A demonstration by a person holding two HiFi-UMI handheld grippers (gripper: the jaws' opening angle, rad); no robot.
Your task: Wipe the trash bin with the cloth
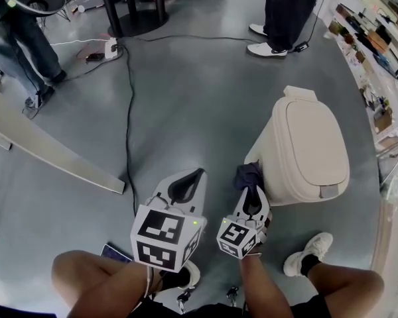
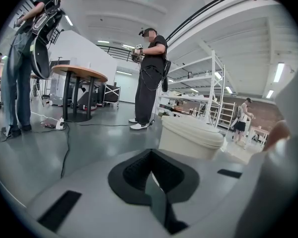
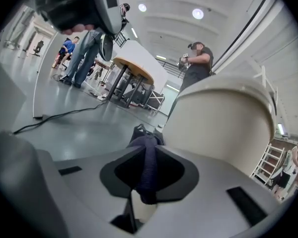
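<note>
in the head view, the bin (image 1: 305, 152) is seen upright on the floor (image 1: 186, 91), lid down. the cloth (image 1: 247, 176) is held by the right gripper (image 1: 251, 201) at the bin's left wall, seemingly touching it. the left gripper (image 1: 186, 185) is held just beside, clear of the bin.

in the left gripper view, its jaws are seen pressed together on nothing.

in the right gripper view, the jaws are clamped on the cloth.
</note>
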